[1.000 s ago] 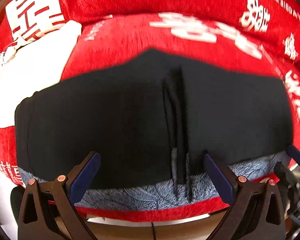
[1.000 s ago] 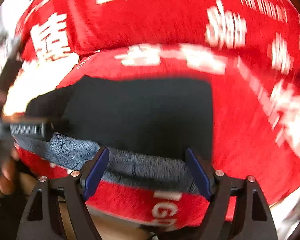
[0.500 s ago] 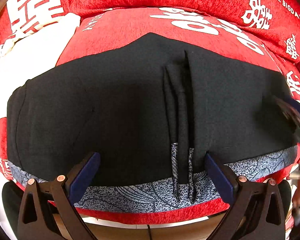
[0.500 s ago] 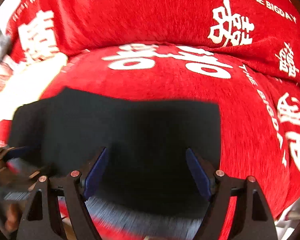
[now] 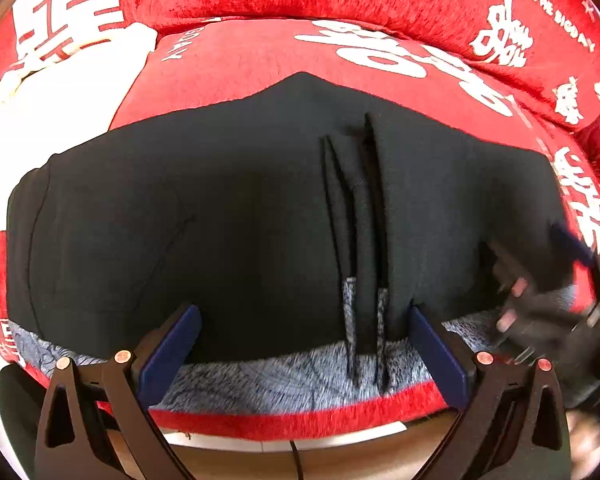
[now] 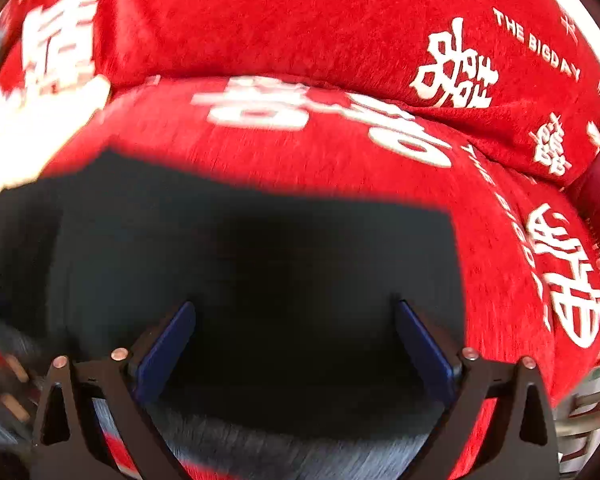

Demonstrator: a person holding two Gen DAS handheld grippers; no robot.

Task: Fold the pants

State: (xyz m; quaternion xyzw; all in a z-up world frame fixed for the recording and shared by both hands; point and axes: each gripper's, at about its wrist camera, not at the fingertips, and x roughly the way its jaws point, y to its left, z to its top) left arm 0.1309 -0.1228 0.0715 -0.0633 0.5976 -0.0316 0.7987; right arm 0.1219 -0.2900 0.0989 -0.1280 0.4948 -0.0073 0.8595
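Black pants (image 5: 240,220) lie flat across a red sofa seat, with raised creases (image 5: 360,220) right of centre and a grey patterned lining (image 5: 280,380) showing along the near edge. My left gripper (image 5: 304,344) is open and empty, low over the near edge. My right gripper (image 6: 294,340) is open and empty over the right end of the pants (image 6: 260,280). It also shows, blurred, at the right of the left wrist view (image 5: 572,312).
The red sofa cushion (image 5: 260,52) with white characters carries the pants, with a back cushion (image 6: 300,20) behind. A white cloth (image 5: 52,92) lies at the left. A wooden floor (image 5: 280,456) shows below the seat edge.
My right gripper has moved forward over the right end of the pants. The left gripper has stayed nearly still.
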